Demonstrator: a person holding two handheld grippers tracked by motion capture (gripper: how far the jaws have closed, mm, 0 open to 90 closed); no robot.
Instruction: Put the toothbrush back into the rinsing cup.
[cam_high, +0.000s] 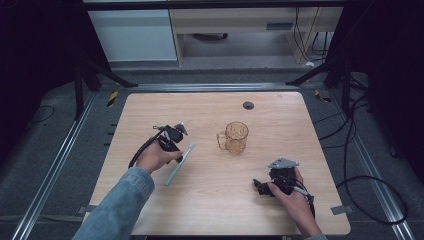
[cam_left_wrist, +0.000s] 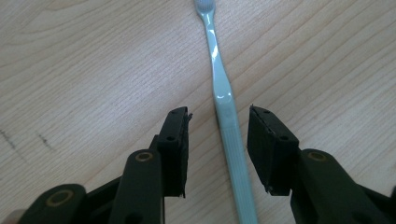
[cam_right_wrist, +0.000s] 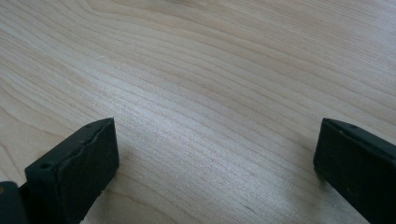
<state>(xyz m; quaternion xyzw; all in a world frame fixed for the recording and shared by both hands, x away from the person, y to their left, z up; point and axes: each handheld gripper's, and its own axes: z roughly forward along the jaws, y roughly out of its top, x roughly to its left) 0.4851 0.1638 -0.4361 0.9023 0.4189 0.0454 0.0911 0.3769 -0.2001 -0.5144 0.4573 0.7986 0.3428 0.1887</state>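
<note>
A pale blue toothbrush (cam_high: 180, 164) lies flat on the wooden table (cam_high: 210, 205), left of centre. In the left gripper view the toothbrush (cam_left_wrist: 219, 84) runs away from me, bristle head at the far end. My left gripper (cam_left_wrist: 218, 126) straddles its handle. A small gap shows on each side, so the pads do not press on it. In the high view the left gripper (cam_high: 177, 152) sits over the brush's upper part. My right gripper (cam_high: 260, 186) rests near the table's front right, its jaws wide apart over bare wood (cam_right_wrist: 217, 154).
A clear amber mug (cam_high: 235, 137) stands upright at the table's centre, handle to the left. A small dark round grommet (cam_high: 248, 105) sits near the far edge. Cables trail on the floor at the right.
</note>
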